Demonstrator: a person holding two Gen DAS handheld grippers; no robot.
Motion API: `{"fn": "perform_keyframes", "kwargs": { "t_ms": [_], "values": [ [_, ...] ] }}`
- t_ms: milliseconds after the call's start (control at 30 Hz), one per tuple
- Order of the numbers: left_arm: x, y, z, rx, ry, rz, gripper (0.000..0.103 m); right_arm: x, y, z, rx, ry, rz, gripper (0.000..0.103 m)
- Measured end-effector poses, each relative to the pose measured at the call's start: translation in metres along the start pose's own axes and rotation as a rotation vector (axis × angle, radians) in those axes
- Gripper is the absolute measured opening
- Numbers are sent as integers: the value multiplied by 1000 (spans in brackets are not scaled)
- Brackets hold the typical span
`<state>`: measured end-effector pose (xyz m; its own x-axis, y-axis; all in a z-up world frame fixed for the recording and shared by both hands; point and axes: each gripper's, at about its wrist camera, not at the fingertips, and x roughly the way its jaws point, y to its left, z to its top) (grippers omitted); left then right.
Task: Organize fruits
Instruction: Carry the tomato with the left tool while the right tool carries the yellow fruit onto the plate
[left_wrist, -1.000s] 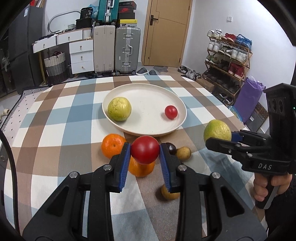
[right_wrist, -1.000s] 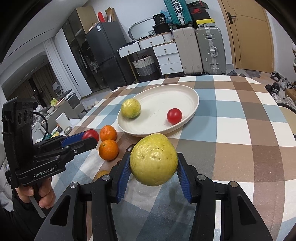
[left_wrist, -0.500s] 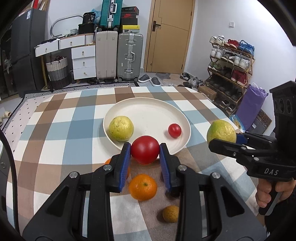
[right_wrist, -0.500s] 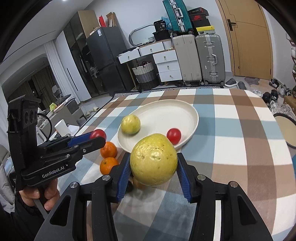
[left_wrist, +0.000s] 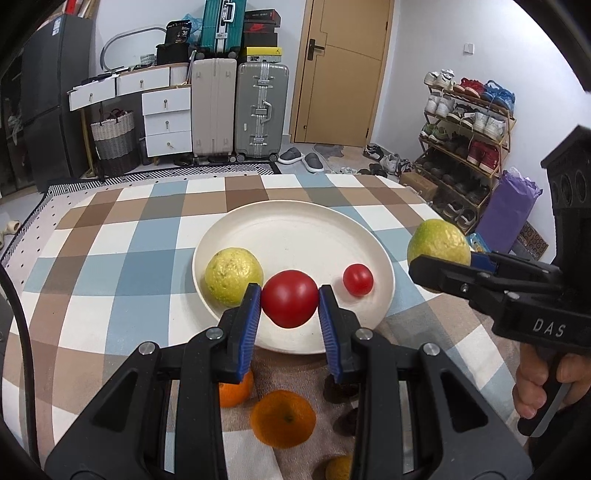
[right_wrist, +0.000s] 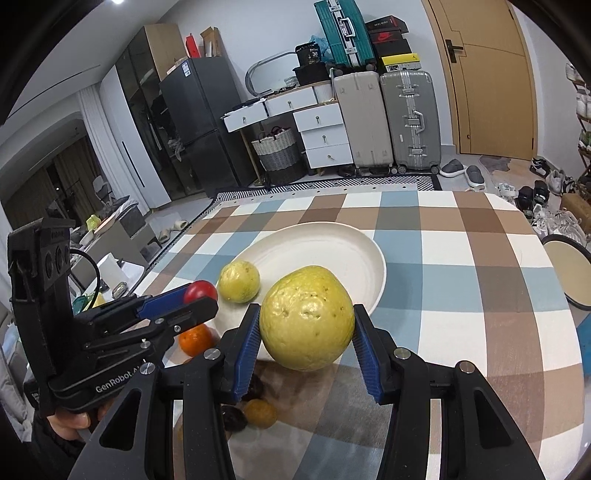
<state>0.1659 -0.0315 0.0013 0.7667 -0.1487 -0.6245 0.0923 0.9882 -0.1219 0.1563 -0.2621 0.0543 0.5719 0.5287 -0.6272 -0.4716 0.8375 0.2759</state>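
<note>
Table cloth (left_wrist: 110, 266): blue, brown and white checks. Plate (left_wrist: 295, 221): cream. Tomatoes (left_wrist: 290, 298): red. Guavas (right_wrist: 306, 317): yellow-green, speckled. Oranges (left_wrist: 283, 417): orange. Jaws: blue ribbed pads on black frames.

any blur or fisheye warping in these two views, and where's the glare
Left wrist view: doorframe bows outward, dark corners vignette, nearest orange looks soft. Right wrist view: same bowing on the fridge, a ceiling light flares at the top edge, held guava is sharp.

A: Fruit held?
B: Large red tomato (left_wrist: 290, 298) and yellow-green guava (right_wrist: 306, 318), both lifted near the white plate (left_wrist: 295, 225).
A: On the plate?
B: Second guava (left_wrist: 233, 276), small tomato (left_wrist: 357, 279). Oranges (left_wrist: 283, 417) lie on the cloth.
</note>
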Motion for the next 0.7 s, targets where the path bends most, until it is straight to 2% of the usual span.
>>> {"fn": "perform_keyframes", "kwargs": {
  "t_ms": [367, 700],
  "values": [
    [21, 0, 5, -11, 6, 5, 29, 25, -13, 15, 3, 24, -39, 49],
    [34, -1, 1, 11, 45, 38, 29, 54, -21, 17, 35, 68, -96, 49]
  ]
}}
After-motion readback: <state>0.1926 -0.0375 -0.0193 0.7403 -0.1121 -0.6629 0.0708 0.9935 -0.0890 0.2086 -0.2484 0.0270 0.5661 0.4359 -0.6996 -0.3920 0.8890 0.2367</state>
